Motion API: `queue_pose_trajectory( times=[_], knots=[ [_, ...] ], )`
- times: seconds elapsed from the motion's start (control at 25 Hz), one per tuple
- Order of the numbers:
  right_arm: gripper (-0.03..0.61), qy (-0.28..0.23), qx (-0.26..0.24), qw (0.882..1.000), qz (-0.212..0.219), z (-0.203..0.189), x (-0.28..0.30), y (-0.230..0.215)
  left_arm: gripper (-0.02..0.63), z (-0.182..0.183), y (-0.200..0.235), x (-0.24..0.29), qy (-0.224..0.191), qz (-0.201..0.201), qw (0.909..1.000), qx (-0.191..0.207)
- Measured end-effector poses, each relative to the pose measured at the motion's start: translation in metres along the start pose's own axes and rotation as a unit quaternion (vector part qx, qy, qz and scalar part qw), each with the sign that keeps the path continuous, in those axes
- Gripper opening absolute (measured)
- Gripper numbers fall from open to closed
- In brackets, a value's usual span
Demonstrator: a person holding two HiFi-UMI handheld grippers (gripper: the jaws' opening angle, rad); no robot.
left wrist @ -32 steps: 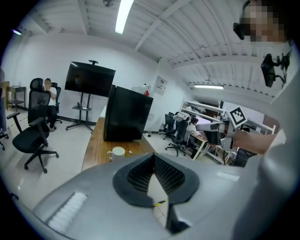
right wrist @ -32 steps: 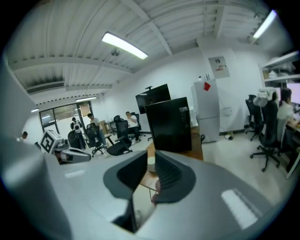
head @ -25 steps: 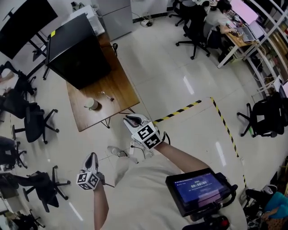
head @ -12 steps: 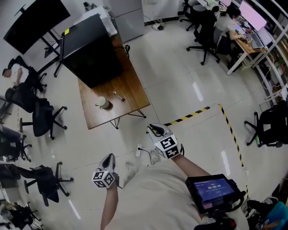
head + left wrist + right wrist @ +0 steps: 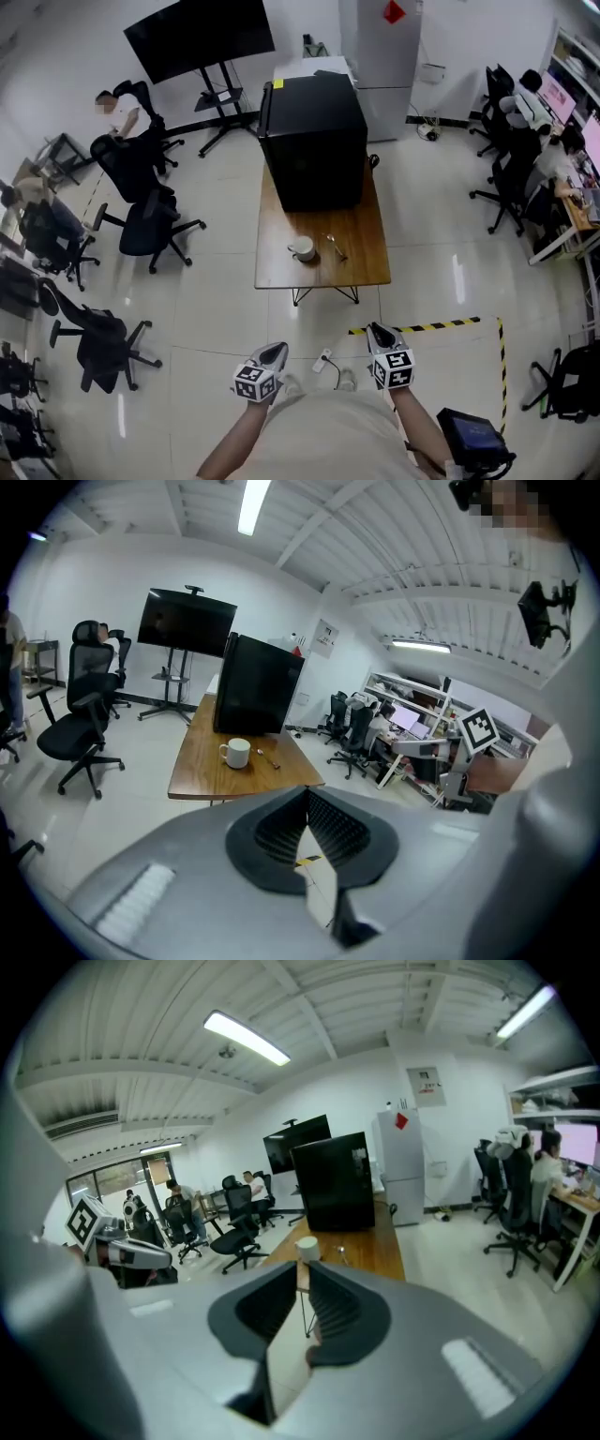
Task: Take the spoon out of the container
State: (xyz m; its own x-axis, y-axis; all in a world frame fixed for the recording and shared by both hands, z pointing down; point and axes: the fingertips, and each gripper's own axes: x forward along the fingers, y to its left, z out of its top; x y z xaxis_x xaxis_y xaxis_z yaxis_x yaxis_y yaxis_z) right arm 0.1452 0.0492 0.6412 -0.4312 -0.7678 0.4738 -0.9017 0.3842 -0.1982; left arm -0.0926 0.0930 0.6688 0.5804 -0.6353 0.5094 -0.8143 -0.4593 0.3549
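Spoon [image 5: 334, 247] is lying on the surface [image 5: 364, 262] beside the mug [image 5: 302, 248]. Left tongs [image 5: 273, 351] clenched on nothing. Right tongs [image 5: 378, 331] slightly apart, just been closing, empty too.

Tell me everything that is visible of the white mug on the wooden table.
The white mug looks like plain glazed ceramic: a round cup with one handle on its side. It stands upright on the wooden table, in front of the big black box. A small spoon lies on the table beside it, apart from it. Only the table touches the mug. It is too small to tell what is inside.
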Motion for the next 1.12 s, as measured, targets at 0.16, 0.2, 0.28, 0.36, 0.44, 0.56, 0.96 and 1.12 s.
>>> queue_pose_trajectory(
  times=[0.16,0.2,0.28,0.36,0.44,0.56,0.96,1.12],
  knots=[
    [0.040,-0.010,0.008,1.000,0.004,0.017,0.031,0.020,-0.003,0.015,0.031,-0.005,-0.005,-0.003,1.0000,0.008],
    [0.040,-0.011,0.019,1.000,0.003,0.017,0.036,0.025,-0.003,0.017,0.038,-0.009,-0.004,-0.003,0.9999,0.012],
    [0.040,-0.015,0.040,0.999,0.001,0.016,0.040,0.033,-0.002,0.019,0.045,-0.018,0.000,-0.005,0.9998,0.020],
    [0.037,-0.021,0.048,0.999,-0.005,0.019,0.039,0.033,-0.003,0.024,0.047,-0.021,-0.002,-0.010,0.9996,0.026],
    [0.037,-0.027,0.046,0.999,-0.010,0.026,0.043,0.033,-0.003,0.032,0.052,-0.021,-0.008,-0.012,0.9994,0.030],
    [0.037,-0.024,0.047,0.998,-0.017,0.027,0.046,0.038,-0.003,0.031,0.061,-0.027,-0.008,-0.015,0.9995,0.026],
    [0.037,0.022,0.060,0.997,-0.043,-0.018,0.024,0.037,-0.003,-0.007,0.066,-0.028,0.020,-0.028,0.9994,-0.006],
    [0.037,0.012,0.054,0.997,-0.049,-0.015,0.027,0.041,-0.003,0.004,0.071,-0.030,0.009,-0.035,0.9993,0.005]
  ],
)
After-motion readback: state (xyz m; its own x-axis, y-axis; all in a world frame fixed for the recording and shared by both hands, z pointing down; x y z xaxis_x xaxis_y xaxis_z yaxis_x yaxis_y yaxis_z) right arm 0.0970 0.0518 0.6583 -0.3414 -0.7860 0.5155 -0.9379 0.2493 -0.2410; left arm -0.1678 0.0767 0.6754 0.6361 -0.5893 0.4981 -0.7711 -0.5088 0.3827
